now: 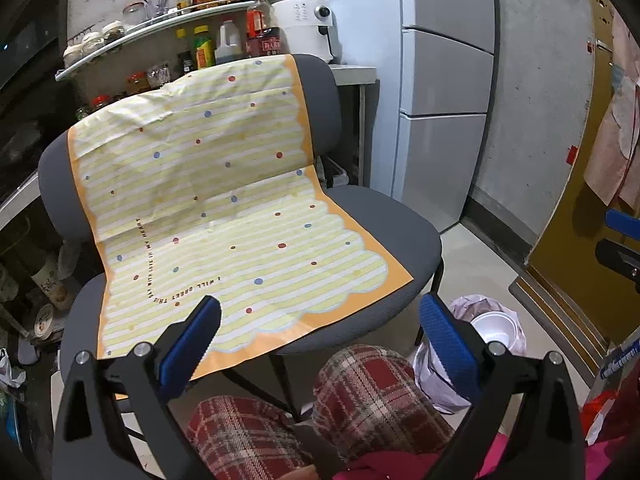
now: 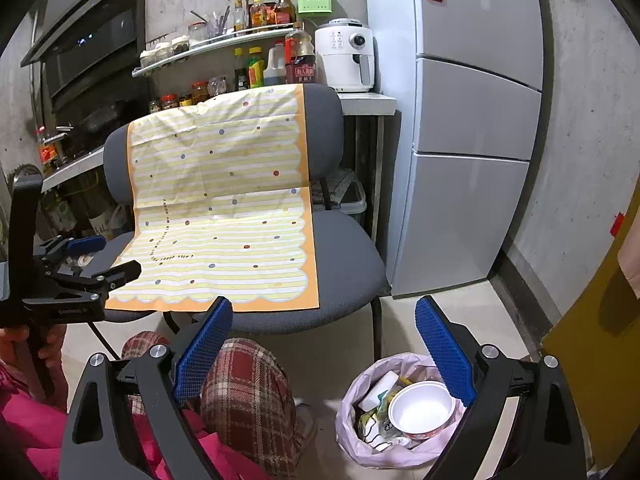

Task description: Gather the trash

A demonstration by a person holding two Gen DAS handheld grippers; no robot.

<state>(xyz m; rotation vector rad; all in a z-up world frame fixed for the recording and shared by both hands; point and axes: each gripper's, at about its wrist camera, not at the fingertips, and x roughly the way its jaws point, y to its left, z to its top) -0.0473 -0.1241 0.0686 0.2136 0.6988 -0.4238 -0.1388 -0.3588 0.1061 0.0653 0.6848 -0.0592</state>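
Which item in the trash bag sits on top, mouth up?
The white bowl, upright and empty-looking, at the bag's right side; the wrappers lie crumpled beside it.

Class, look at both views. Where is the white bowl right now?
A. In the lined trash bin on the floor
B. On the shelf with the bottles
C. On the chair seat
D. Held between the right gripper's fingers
A: the white bowl sits on top of other rubbish inside the trash bin, which stands on the floor beside the chair; both grippers are open and empty.
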